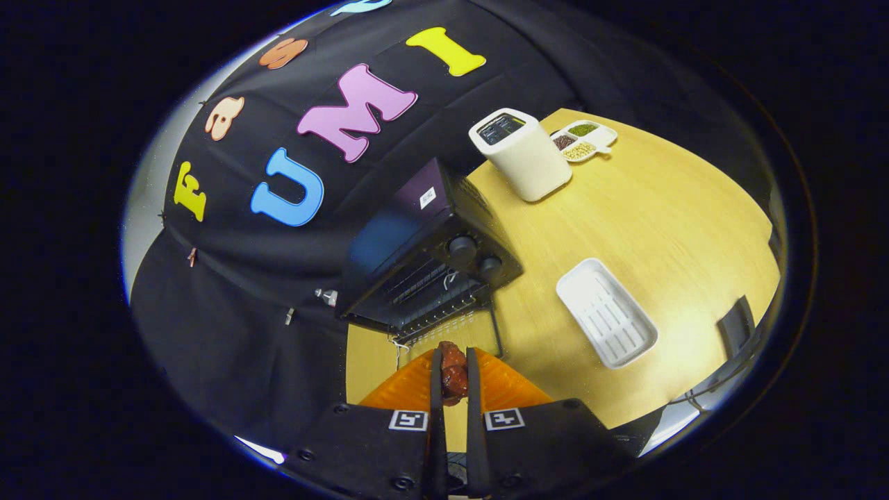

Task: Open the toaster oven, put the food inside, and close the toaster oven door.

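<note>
Gripper view: my gripper (453, 371) is pinching the reddish food (453, 371) by its sides before the open toaster oven (430, 267) at the table's (667, 229) back edge; seemingly light, soft.

Gripper-mounted fisheye, tilted, above the table (680, 208)
</note>
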